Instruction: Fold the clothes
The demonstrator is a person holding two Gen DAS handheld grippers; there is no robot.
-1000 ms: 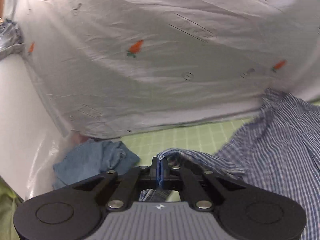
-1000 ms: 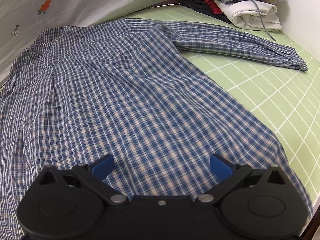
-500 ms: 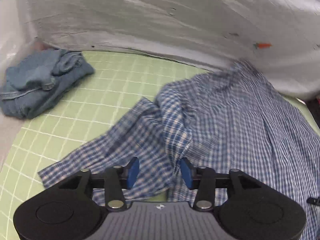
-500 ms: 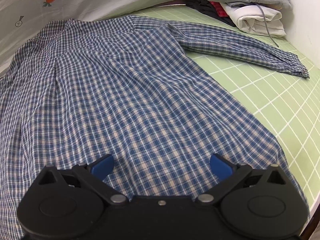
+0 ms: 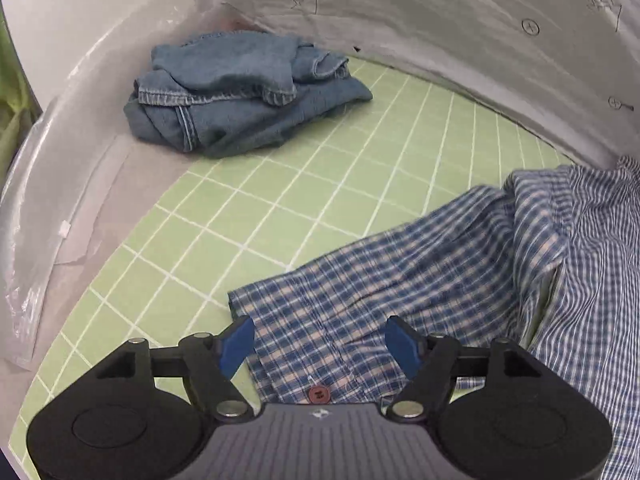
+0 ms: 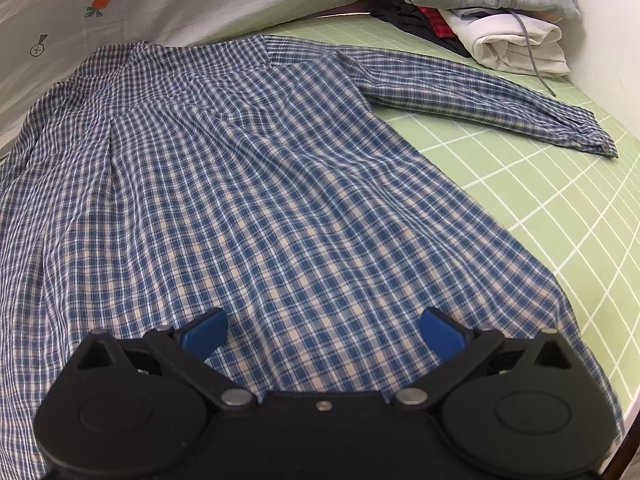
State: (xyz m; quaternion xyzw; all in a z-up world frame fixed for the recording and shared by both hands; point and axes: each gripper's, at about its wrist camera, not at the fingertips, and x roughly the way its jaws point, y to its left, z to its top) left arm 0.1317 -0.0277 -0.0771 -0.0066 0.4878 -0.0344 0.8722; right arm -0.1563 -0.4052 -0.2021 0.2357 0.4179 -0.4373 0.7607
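On my far left a crumpled blue denim garment sits bunched against the white printed sheet backdrop, well apart from anything I am holding. Nearer in, my left gripper hovers with its blue pads spread wide and nothing between them. Right under it lies the left sleeve of the blue-and-white checked long-sleeved shirt, its cuff end with a dark red button pointing back at me and its length running away up and to the right toward the shirt's body. That sleeve is rumpled where it meets the shoulder.

The shirt body is spread flat, apparently back side up, on the green gridded mat, collar away from me and hem toward me. My right gripper hangs over the hem, pads wide apart too, gripping nothing. Further right, the other sleeve stretches straight out to the side, cuff toward a stack of folded clothes, grey on white.

As I judge it, the left sleeve matters most: the cuff sits directly between my left pads, so that hand is far nearer to it. Its axis runs diagonally to the shoulder, so any fold inward would swing it rightward across the body.
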